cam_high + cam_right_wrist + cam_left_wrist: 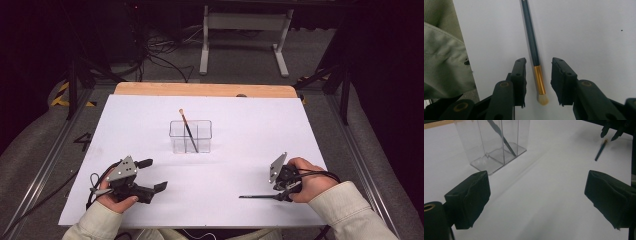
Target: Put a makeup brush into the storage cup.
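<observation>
White table (150, 120) carried the loose brush (534, 53) flat near its front right, between the right hand-held gripper (538, 82)'s parted jaws, unpinched. Best: clamp squarely on ferrule. Left hand-held gripper (536, 195) gaped empty; organizer (190, 136) mid-table.

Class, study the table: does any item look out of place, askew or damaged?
Nothing looks damaged or spilled. One brush leans tilted in the clear box, while a second brush lies flat on the white table, between the open jaws of the right hand-held gripper, which are not yet touching it.
</observation>
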`<move>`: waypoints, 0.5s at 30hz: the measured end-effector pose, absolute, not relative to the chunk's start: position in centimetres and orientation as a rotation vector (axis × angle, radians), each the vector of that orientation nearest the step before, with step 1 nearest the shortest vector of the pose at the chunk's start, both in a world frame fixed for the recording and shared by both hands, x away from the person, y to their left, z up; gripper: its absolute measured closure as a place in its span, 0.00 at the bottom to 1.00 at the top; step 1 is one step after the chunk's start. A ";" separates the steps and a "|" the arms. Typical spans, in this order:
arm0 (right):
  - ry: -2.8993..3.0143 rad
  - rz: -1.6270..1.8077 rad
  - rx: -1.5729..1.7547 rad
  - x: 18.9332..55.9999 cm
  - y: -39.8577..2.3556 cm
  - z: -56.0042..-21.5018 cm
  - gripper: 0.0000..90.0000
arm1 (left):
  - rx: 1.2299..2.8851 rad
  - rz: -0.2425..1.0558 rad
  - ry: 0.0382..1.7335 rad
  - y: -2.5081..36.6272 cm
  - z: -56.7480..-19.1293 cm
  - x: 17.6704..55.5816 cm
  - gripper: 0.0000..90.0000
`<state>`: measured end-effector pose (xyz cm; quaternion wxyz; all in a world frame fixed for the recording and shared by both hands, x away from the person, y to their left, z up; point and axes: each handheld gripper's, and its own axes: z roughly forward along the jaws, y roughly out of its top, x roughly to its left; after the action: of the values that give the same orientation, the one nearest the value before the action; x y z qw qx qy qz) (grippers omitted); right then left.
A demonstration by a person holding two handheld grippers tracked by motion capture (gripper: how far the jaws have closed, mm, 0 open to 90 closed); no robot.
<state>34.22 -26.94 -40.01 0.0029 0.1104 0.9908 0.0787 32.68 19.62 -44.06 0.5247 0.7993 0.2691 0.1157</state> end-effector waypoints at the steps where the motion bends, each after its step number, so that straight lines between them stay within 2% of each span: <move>1: 3.110 0.237 0.338 34.2 -26.9 -40.1 0.73 | 1.912 0.277 0.644 19.6 -44.1 32.7 0.07; 15: 3.124 0.144 0.299 34.4 -26.5 -40.7 0.76 | 1.913 0.281 0.644 19.7 -44.1 32.7 0.07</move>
<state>34.38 -26.52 -40.69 -0.0002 0.0952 0.9944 0.0460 32.69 19.65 -44.06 0.5241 0.7994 0.2692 0.1175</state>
